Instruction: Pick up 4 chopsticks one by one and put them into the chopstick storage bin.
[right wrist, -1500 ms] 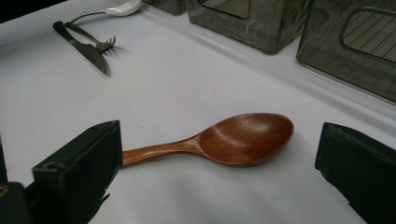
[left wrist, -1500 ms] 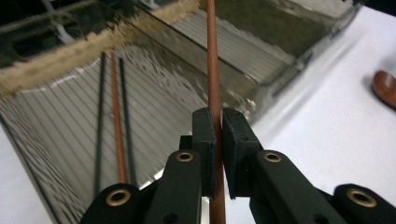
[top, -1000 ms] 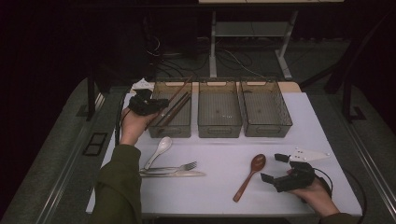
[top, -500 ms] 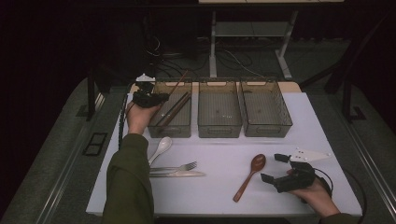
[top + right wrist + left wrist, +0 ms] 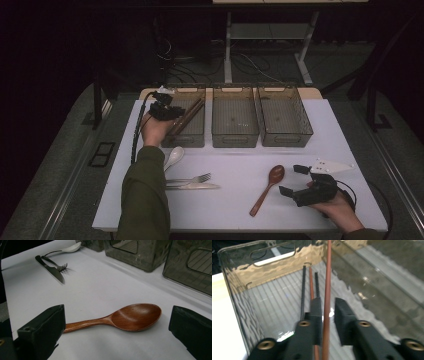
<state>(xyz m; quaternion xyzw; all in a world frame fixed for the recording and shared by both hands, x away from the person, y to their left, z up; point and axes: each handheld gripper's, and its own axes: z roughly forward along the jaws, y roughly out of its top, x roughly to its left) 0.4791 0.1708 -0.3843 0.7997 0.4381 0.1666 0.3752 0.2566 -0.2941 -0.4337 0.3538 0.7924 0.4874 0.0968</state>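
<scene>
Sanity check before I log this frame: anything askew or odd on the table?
One thing: a brown chopstick sits between the left gripper's jaws, which aren't closed on it, and it rises over the left bin's rim. The wooden spoon, fork and knife lie flat.

No lettering, label, brand, number or sign can be read on anything on the table.

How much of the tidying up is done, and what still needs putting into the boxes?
Done: thin dark and brown chopsticks already lie in the left clear plastic bin. In hand: the left gripper is over that bin with a reddish-brown chopstick between its slightly parted jaws. Left: the brown wooden spoon between the open right gripper jaws, plus the white spoon, metal fork and knife on the table.
</scene>
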